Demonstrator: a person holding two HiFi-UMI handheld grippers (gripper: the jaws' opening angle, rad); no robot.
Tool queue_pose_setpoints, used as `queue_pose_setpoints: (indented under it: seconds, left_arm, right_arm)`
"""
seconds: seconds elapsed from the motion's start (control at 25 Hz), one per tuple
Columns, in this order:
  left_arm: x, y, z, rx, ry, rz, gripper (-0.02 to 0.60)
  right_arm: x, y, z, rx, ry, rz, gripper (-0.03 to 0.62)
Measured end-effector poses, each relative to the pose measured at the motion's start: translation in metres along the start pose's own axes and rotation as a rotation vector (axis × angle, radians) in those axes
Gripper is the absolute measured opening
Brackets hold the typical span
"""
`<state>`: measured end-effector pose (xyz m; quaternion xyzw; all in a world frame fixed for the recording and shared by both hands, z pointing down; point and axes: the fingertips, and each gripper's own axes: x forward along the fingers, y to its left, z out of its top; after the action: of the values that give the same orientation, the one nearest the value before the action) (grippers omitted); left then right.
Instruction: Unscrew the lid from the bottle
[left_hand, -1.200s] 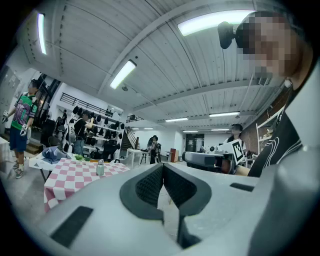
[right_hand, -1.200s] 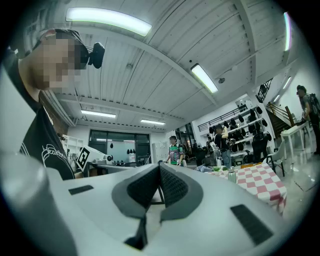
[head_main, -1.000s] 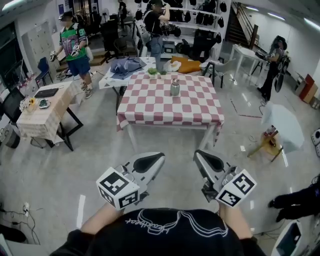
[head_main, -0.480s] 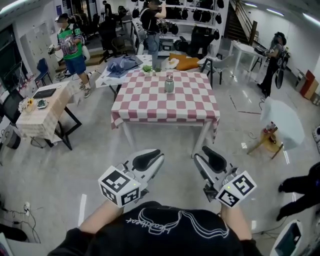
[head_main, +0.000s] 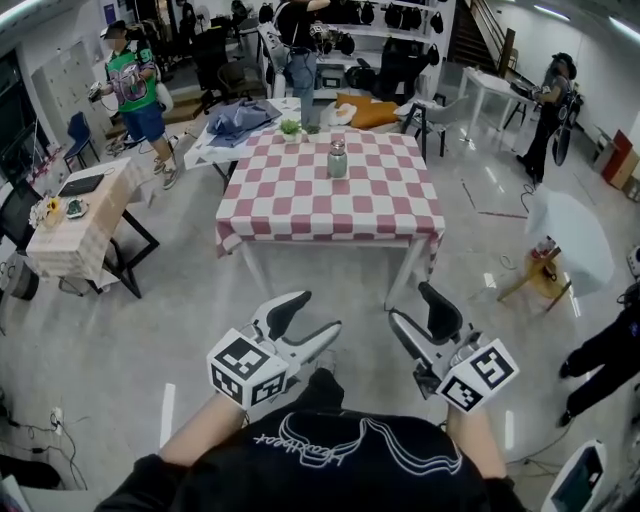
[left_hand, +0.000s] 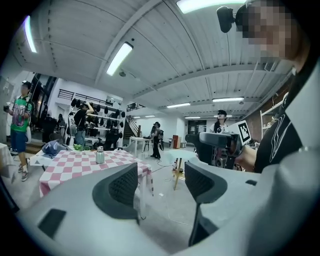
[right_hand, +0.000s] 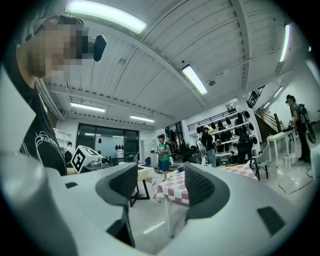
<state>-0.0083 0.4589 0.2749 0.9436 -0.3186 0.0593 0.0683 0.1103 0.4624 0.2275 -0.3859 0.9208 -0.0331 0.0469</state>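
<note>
Low and left of centre in the head view, your left gripper is held out in front of your chest, its black-and-white marker cube facing you. Its two grey jaws, lined with dark ribbed pads, are opening, with only pale floor between them.

The bottle is well apart from both grippers. It stands upright in the upper middle of the frame, on a counter draped in a red-and-white checked cloth, towards the far edge and near a small green plant. In the left gripper view it shows as a tiny upright shape at middle left.

It is squat and rounded, greyish, with a lid still on top. From here it is too small to tell glass from metal. Either way, expect it to be rigid, smooth and rather slippery, and light enough to skid or tip on the soft cloth. Clamp the body low down with one gripper, then set the other square across the lid's rim to turn it.

Low and right of centre, your right gripper mirrors the left. Its jaws are also opening and hold nothing.
</note>
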Motion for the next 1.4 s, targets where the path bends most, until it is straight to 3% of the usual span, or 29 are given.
queue_pose_setpoints:
  seconds: [0.28, 0.6, 0.96, 1.16, 1.4]
  left_arm:
    - [0.043, 0.072, 0.000, -0.020, -0.011, -0.004, 0.307]
    - [0.121, 0.205, 0.007, -0.074, 0.025, 0.002, 0.318]
    - [0.212, 0.348, 0.012, -0.066, 0.087, 0.009, 0.321]
    - [0.257, 0.395, -0.005, -0.053, 0.129, 0.007, 0.321]
    - [0.286, 0.421, -0.022, -0.035, 0.178, -0.008, 0.324]
  right_arm:
    - [0.064, -0.047, -0.007, -0.017, 0.042, -0.010, 0.298]
    - [0.183, -0.138, -0.017, 0.022, 0.105, -0.025, 0.299]
    - [0.305, -0.245, -0.027, 0.054, 0.139, -0.052, 0.301]
    - [0.339, -0.283, -0.043, 0.072, 0.165, -0.077, 0.299]
    - [0.355, -0.304, -0.055, 0.087, 0.193, -0.101, 0.301]
